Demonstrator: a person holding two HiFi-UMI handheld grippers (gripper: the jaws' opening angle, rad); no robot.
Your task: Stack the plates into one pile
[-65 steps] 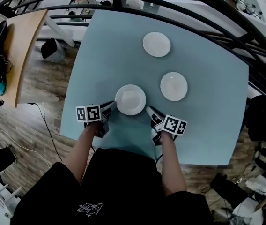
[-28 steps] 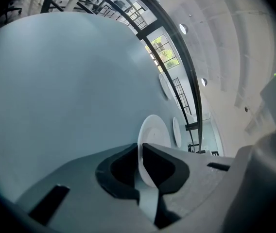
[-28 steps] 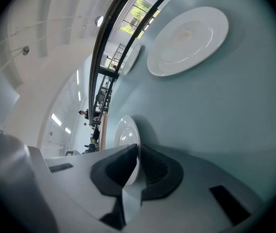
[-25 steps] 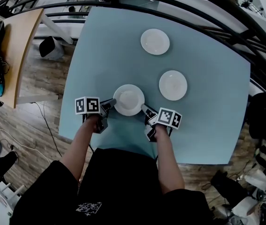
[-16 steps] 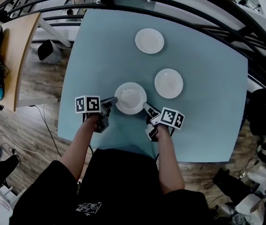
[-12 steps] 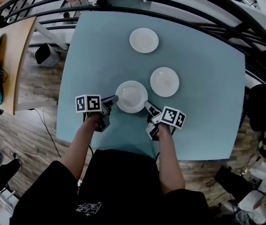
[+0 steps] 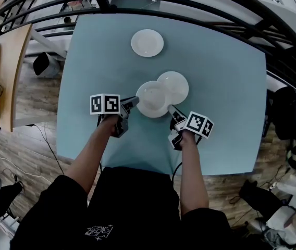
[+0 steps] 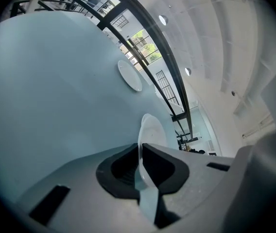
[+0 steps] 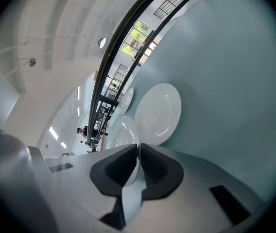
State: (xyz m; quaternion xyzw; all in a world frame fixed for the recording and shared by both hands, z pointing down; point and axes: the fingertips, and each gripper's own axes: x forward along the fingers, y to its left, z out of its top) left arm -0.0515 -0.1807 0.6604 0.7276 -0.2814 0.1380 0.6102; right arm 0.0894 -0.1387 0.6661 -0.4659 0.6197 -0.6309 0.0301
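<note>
Three white plates are on or over the light blue table (image 7: 226,113). Both grippers hold one plate (image 7: 151,99) by its rim, raised off the table. My left gripper (image 7: 133,102) is shut on its left edge and my right gripper (image 7: 172,110) on its near right edge. The held plate overlaps the near left part of a second plate (image 7: 176,85) lying on the table. A third plate (image 7: 147,42) lies farther back. In the left gripper view the held plate's (image 8: 151,132) rim sits between the pads. The right gripper view shows the held plate (image 9: 122,139) in front of the second plate (image 9: 158,112).
A black curved railing (image 7: 200,4) runs round the table's far side. A wooden bench (image 7: 10,72) stands to the left over a plank floor. The table's near edge (image 7: 137,165) lies just in front of the person's body.
Both grippers have lifted the near plate and carried it away from the person and to the right. It now overlaps the middle plate, where before it lay apart from it.
</note>
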